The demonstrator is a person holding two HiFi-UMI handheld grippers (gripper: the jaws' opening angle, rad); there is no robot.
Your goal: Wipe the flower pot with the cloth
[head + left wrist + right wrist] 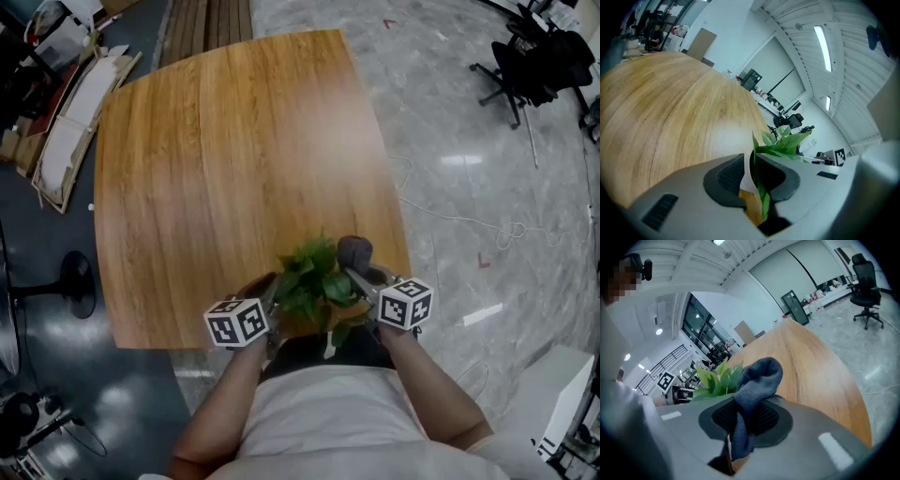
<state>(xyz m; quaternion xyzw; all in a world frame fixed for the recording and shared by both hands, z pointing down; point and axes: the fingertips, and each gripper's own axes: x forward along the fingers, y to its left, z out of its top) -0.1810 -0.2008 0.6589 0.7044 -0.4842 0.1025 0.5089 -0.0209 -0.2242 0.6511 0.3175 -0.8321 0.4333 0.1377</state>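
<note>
The flower pot sits at the near edge of the bench, right in front of the person, with its green leaves spreading between the two tools. The left tongs are clenched on the pot's thin pale rim, and a leaf is caught in the same bite; the left gripper view shows the jaws closed on that rim with an orange-brown surface below. The right tongs are clenched on the grey cloth, which bunches up above the jaws and hangs down between them, just beside the plant on its right. Whether the pot rests on the bench or is lifted a little cannot be told. The step in hand looks like the start of the wipe: pot steadied, cloth brought up close, contact with the pot's wall not evident. The next move probably calls for lowering the cloth under the leaves and pressing its loose fold against the pot's side, while the left grip resists twisting so the thin rim does not slip.
</note>
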